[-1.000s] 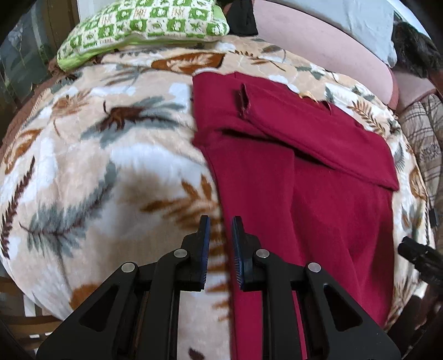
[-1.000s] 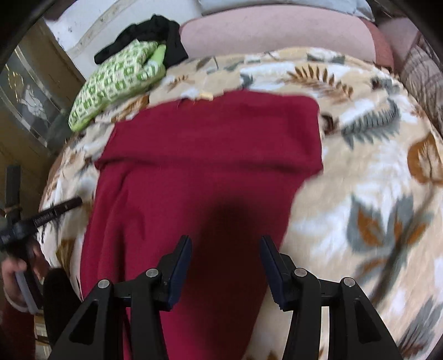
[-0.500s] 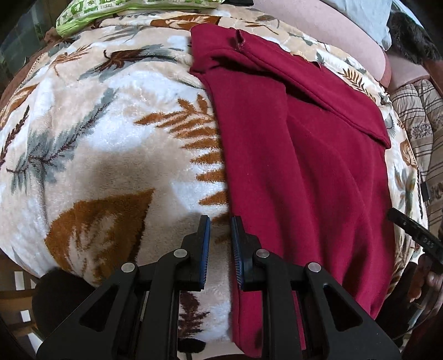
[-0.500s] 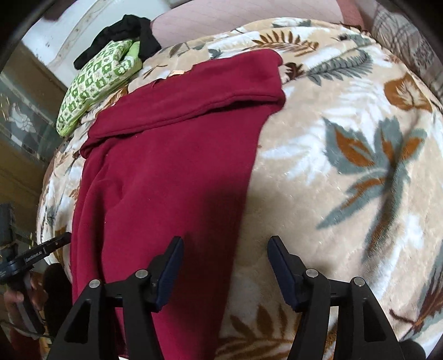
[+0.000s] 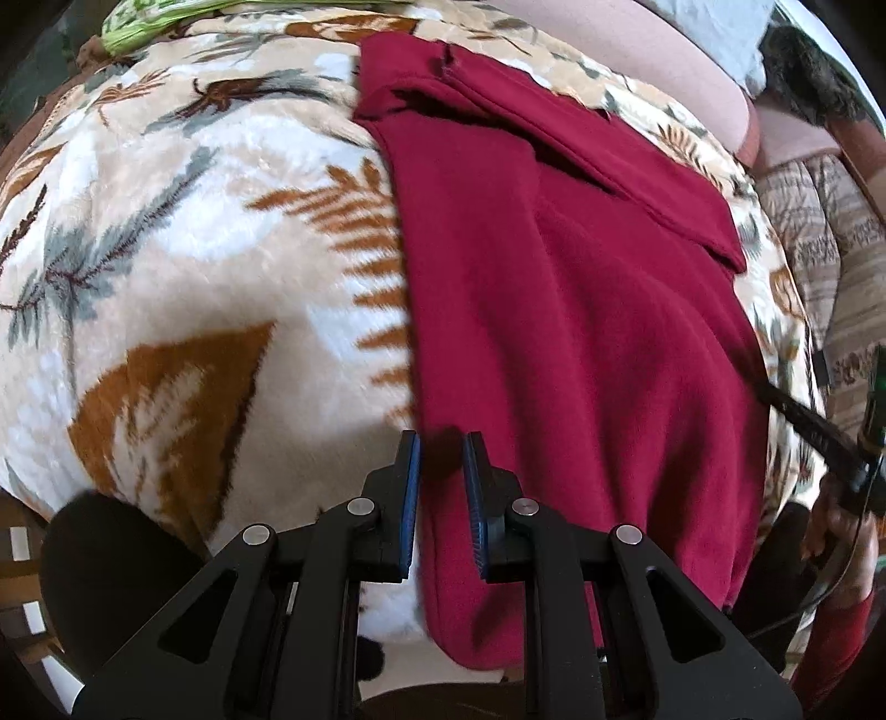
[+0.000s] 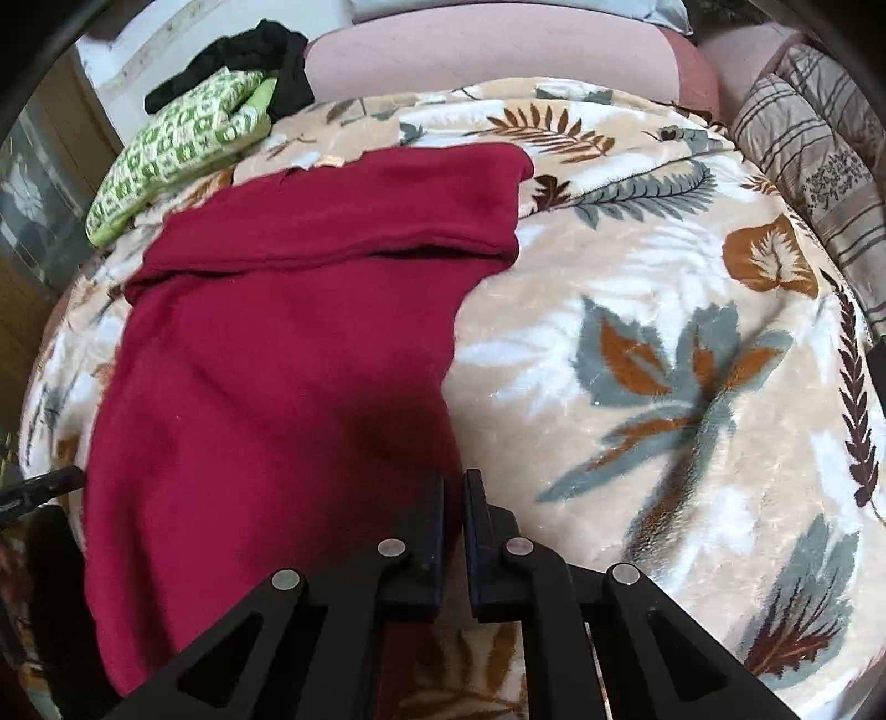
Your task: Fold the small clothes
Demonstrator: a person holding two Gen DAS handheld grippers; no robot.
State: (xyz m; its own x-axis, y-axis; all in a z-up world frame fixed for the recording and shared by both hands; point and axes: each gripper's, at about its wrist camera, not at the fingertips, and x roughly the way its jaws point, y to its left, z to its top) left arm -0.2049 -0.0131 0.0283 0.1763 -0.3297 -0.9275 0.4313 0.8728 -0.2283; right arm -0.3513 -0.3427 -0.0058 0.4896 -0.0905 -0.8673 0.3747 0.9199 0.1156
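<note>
Garment [image 6: 277, 360] lies on the blanket [image 6: 664, 343], top already folded. Right claw [image 6: 453, 493] has just pinched its near right edge; left claw [image 5: 441, 451], nearly together, straddles the left edge. Next probably lifting both corners forward.

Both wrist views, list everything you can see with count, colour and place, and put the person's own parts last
garment: one, dark red, flat on the blanket, far end folded over
blanket: one, cream with brown and grey leaves, covers the bed
pillow: one, green and white, far left corner
black cloth: one, behind the pillow
pink cushion: one, along the far edge
striped bedding: one, beige and brown, far right
left gripper: one, black with blue pads, jaws narrowly apart over the garment's near left edge
right gripper: one, black, jaws have just been closing, now shut at the garment's near right edge
hand: one, red sleeve, holding the right gripper
</note>
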